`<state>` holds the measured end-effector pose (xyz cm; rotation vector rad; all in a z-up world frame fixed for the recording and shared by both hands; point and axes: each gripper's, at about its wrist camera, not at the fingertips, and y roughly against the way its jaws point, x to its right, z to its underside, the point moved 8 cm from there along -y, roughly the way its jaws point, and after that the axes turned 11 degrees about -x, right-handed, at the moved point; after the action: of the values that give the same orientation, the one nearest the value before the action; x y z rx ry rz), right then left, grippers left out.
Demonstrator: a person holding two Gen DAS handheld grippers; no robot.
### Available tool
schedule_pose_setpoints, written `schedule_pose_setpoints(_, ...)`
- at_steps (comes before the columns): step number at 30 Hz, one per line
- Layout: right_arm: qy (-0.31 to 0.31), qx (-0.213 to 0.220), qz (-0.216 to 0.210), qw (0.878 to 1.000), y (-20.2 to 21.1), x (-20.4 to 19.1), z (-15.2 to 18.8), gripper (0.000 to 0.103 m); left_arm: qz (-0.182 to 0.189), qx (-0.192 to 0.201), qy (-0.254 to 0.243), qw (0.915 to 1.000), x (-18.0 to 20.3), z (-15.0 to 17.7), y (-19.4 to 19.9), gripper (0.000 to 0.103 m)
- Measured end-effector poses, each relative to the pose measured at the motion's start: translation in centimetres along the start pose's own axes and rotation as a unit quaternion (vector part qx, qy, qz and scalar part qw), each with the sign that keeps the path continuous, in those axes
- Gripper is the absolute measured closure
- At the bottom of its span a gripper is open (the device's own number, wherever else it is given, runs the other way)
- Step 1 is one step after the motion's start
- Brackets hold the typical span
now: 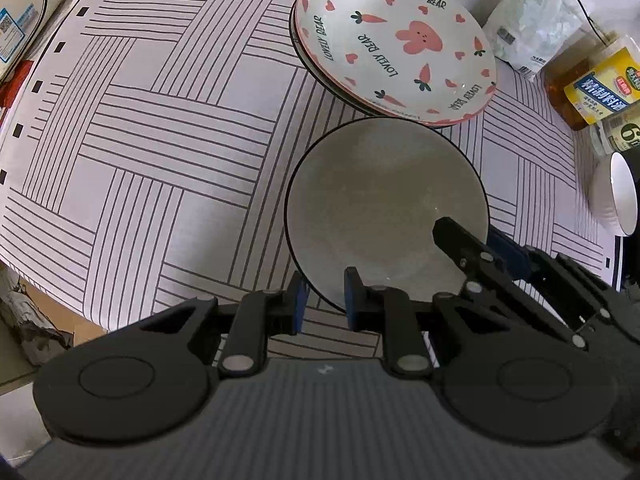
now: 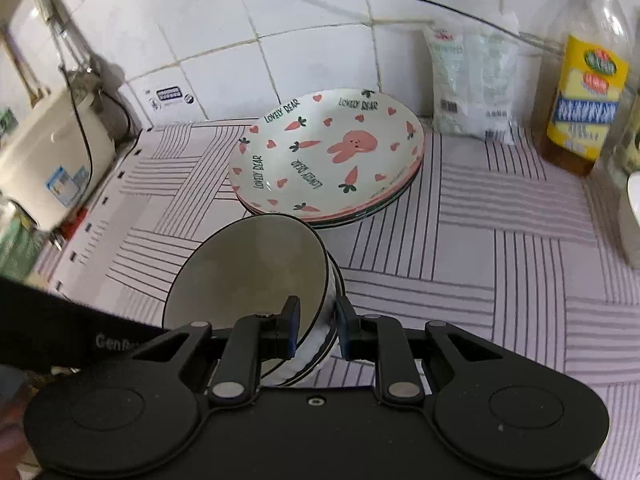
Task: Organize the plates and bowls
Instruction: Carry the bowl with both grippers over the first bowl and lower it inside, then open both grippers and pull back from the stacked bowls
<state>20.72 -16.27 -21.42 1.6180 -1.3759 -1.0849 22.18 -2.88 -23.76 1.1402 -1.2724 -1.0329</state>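
A: While the right gripper (image 2: 316, 330) has its two blue pads on either side of the wall of the grey bowl (image 2: 248, 280), one pad inside and one outside, I judge that it is clamped on this bowl and carries it tilted. Do you agree?

B: Yes. From the left wrist view the same bowl (image 1: 380, 208) shows its inside, and a black finger of the right gripper (image 1: 468, 244) lies over its rim. The left gripper (image 1: 324, 300) has the near rim between its pads, but I cannot tell if they press the rim or only stand beside it.

A: Under the tilted bowl I see a second rim, so it seems to lean on other bowls of the same kind, though I am not sure how many.

B: Just behind it is the stack of rabbit plates (image 2: 328, 156), already piled on the striped cloth (image 2: 480, 248). Another white bowl (image 1: 622, 196) waits at the right edge, near the oil bottle (image 2: 588, 92).

A: So the step in hand seems to be the stacking of bowls, the plates being done.

B: I think so. The next move calls for making the bowl level and centred over the one below before the pads let go, otherwise it can slide off or knock the plates
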Motion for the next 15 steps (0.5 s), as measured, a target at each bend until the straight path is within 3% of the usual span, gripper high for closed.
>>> schedule_pose_setpoints(4,0.06,0.005,0.036,0.998,-0.2,-0.7,0.0,0.078,-0.002,0.001,-0.008,1.0,0.0,0.0,0.0,0.086)
schedule_pose_setpoints(7,0.07,0.009,0.036,0.997,-0.2,-0.7,0.1,0.077,-0.011,0.005,-0.016,0.9998,0.4,0.0,0.2,0.083)
schedule_pose_setpoints(13,0.04,0.026,-0.03,0.998,2.0,0.0,-0.4,0.073,-0.032,0.014,-0.031,0.9989,0.8,0.2,1.3,0.079)
schedule_pose_setpoints(15,0.04,0.04,-0.062,0.997,3.4,0.2,-0.4,0.063,-0.044,0.022,-0.033,0.9983,0.7,0.2,1.7,0.079)
